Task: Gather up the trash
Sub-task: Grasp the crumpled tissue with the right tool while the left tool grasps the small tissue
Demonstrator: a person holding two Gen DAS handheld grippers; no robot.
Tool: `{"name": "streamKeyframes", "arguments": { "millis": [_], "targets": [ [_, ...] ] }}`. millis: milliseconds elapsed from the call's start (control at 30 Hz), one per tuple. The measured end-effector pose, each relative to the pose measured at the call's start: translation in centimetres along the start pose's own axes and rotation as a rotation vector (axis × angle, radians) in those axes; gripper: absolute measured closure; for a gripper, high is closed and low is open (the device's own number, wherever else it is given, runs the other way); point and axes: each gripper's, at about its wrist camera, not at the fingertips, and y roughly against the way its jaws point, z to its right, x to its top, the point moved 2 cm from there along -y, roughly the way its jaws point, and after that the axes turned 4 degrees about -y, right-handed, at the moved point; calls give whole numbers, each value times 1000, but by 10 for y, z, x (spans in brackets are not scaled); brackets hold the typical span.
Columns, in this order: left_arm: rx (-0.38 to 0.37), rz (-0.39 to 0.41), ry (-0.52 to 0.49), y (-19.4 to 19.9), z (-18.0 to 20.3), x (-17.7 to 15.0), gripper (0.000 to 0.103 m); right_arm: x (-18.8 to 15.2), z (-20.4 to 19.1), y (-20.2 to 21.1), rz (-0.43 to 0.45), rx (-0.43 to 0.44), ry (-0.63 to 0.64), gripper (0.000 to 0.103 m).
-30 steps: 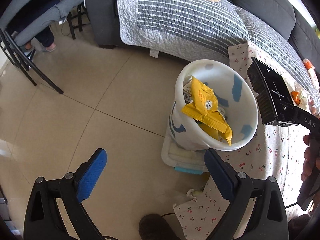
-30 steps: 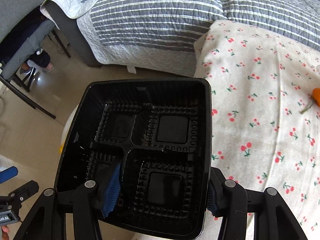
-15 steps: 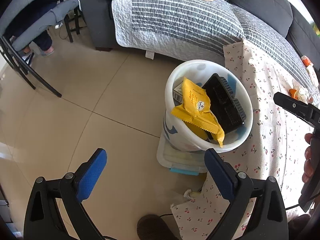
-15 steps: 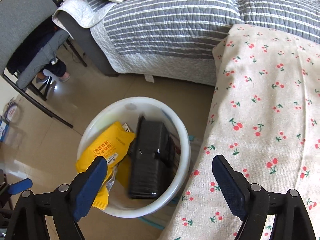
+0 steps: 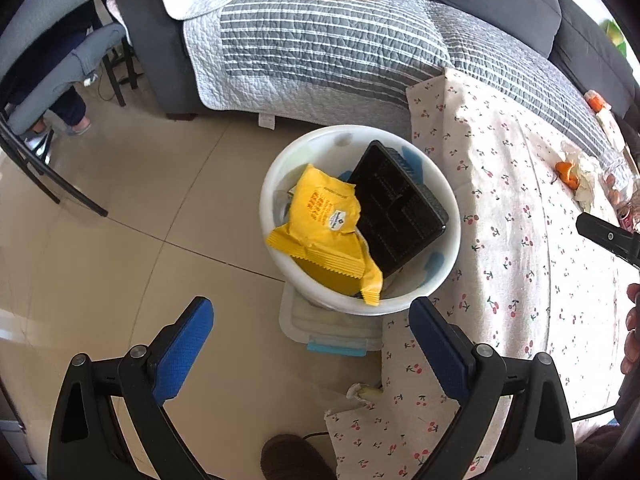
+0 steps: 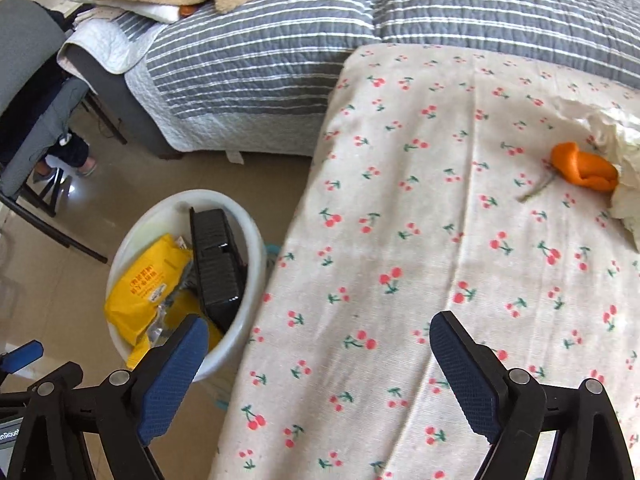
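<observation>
A white round bin (image 5: 448, 248) stands on the floor against the tabletop's left edge; inside, a black compartment tray (image 5: 396, 216) leans tilted beside a crumpled yellow wrapper (image 5: 324, 228). Orange peel (image 6: 584, 168) and crumpled tissue (image 6: 616, 140) lie touching near the tabletop's far right edge

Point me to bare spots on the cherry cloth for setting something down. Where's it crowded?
The cherry tablecloth is bare from the edge by the white bin across to the orange peel. The right gripper hangs open over that stretch. Crowding is at the far right: peel and crumpled tissue together. The bin holds a yellow wrapper and black tray.
</observation>
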Motion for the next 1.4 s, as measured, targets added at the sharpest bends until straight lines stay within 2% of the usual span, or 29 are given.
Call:
{"name": "streamKeyframes", "arguments": {
  "millis": [267,600,800,967,1133,1233,1300,1400],
  "targets": [
    [-37,16,-32,-4,48,15,0,1,60,27,20,-79,-86,8],
    [-110,55,-3,-11,103,42,0,13,154,38,46,-172,-300,8],
    [-146,47,-18,-24,133,58,0,25,200,33,81,-156,-436,8],
    [-180,39,-16,-33,155,68,0,35,221,25,123,-162,-472,9],
    [-193,32,-26,-39,172,73,0,44,225,14,135,-146,-466,20],
    [-196,24,-31,-43,181,75,0,45,222,6,109,-145,-435,36],
    [-198,19,-34,-45,188,77,0,44,221,8,106,-129,-432,50],
    [-208,18,-45,-46,201,79,0,39,229,15,89,-102,-461,62]
  ]
}}
